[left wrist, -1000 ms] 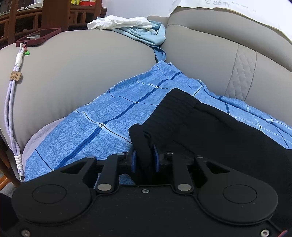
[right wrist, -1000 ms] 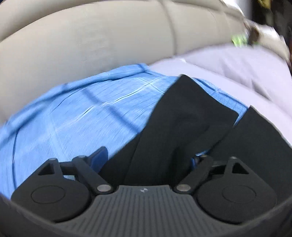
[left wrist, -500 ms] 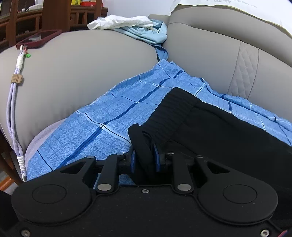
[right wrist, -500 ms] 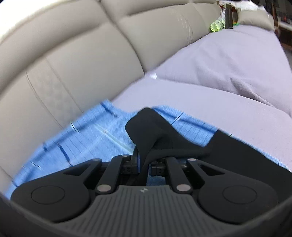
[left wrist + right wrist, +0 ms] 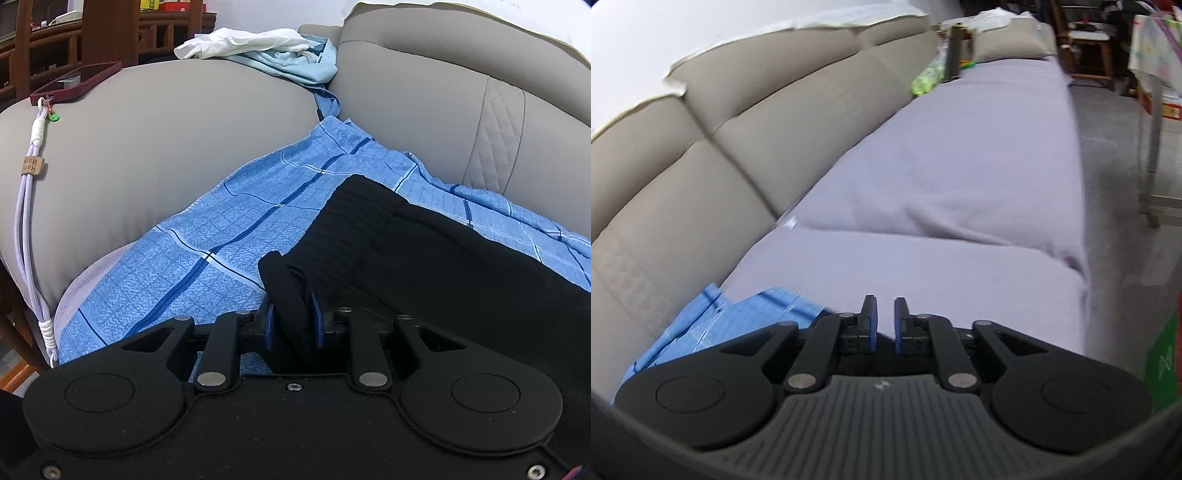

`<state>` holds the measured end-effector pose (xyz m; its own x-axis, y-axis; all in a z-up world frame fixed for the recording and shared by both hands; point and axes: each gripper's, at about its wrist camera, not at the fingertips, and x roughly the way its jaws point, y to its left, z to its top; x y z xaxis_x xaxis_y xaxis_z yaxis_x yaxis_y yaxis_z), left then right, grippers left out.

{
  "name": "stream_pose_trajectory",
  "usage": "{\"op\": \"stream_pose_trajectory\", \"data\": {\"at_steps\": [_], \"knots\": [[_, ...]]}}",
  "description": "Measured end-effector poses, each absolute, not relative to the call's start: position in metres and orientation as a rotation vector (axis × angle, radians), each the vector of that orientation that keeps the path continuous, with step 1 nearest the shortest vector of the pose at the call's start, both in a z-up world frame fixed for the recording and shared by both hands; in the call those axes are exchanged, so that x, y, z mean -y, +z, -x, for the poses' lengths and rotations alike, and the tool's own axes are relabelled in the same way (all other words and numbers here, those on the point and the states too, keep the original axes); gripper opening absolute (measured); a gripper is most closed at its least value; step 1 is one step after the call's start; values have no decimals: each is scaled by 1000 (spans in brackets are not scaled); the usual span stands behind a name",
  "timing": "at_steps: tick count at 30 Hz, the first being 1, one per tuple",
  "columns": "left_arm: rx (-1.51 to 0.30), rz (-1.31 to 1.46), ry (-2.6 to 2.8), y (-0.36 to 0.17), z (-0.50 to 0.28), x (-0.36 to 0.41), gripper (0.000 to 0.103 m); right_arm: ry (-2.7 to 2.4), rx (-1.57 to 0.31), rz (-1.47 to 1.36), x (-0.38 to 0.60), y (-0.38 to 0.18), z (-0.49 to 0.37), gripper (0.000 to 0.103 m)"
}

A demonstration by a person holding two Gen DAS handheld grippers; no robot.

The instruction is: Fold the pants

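Closest to the left wrist camera, the left hand-held gripper [image 5: 291, 321] pinches a bunched corner of the black pants [image 5: 424, 254] between its blue pads. These pants lie spread on a blue checked cloth [image 5: 221, 251] covering the grey sofa [image 5: 166, 147] seat. Farther back, a phone in a dark red case [image 5: 74, 83] rests on the sofa arm, beside crumpled white and pale blue clothes [image 5: 258, 44]. Right hand-held gripper [image 5: 885, 325]: jaws nearly together, nothing visible between them, pointing along a lilac seat cover [image 5: 942, 177].
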<state>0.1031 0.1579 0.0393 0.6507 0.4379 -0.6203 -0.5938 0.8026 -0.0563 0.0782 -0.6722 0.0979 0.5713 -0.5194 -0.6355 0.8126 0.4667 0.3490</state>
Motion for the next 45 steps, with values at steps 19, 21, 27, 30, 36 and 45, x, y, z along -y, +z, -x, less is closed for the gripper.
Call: {"op": "stream_pose_trajectory", "data": {"at_steps": [19, 21, 27, 30, 36, 45], "knots": [[-650, 224, 562, 39, -104, -160, 21, -855, -606, -588, 598, 36, -30, 95], [-655, 220, 555, 40, -104, -161, 21, -862, -542, -605, 594, 40, -19, 90], [-658, 243, 550, 41, -105, -163, 21, -805, -324, -748, 617, 53, 24, 74], [-659, 232, 550, 41, -105, -163, 21, -815, -388, -770, 627, 48, 22, 62], [-664, 219, 552, 41, -106, -163, 21, -809, -447, -752, 623, 32, 12, 57], [-664, 201, 558, 40, -106, -160, 21, -799, -466, -737, 627, 23, -14, 14]]}}
